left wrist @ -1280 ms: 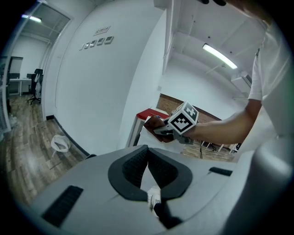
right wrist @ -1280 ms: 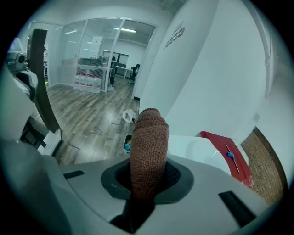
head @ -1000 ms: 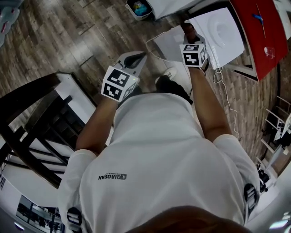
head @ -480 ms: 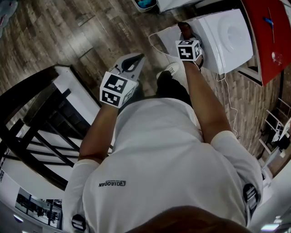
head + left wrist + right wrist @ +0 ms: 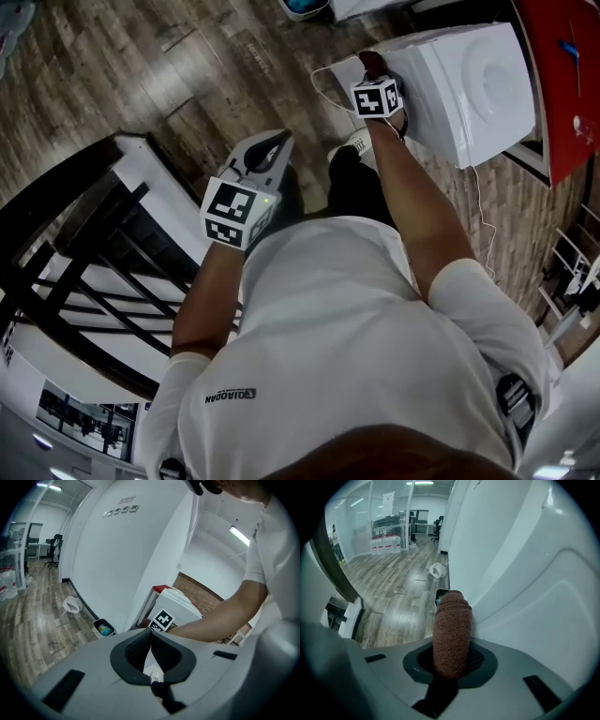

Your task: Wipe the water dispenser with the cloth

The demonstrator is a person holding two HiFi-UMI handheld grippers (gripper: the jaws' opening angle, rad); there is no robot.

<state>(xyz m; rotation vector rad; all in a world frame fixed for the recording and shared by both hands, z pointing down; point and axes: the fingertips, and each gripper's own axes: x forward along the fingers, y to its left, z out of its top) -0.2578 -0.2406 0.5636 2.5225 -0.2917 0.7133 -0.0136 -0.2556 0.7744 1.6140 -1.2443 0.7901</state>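
The white water dispenser [image 5: 469,84] stands at the top right of the head view. My right gripper [image 5: 373,77] is shut on a rolled brown cloth [image 5: 372,62], which presses against the dispenser's left side. In the right gripper view the cloth [image 5: 452,625] sticks up out of the right gripper [image 5: 450,663], with the dispenser's white wall [image 5: 534,597] just to its right. My left gripper [image 5: 272,147] hangs over the floor away from the dispenser, shut and holding nothing. In the left gripper view the left gripper [image 5: 151,641] points toward the dispenser [image 5: 183,609].
A small bin [image 5: 302,7] with blue contents sits on the wood floor beyond the dispenser. A red table [image 5: 562,84] adjoins the dispenser's right. A white cord [image 5: 478,216] trails down the floor. Dark-framed furniture [image 5: 84,253] fills the left side.
The right gripper with the cloth has moved further along the dispenser's side, away from the person. The left gripper has drifted slightly back and down.
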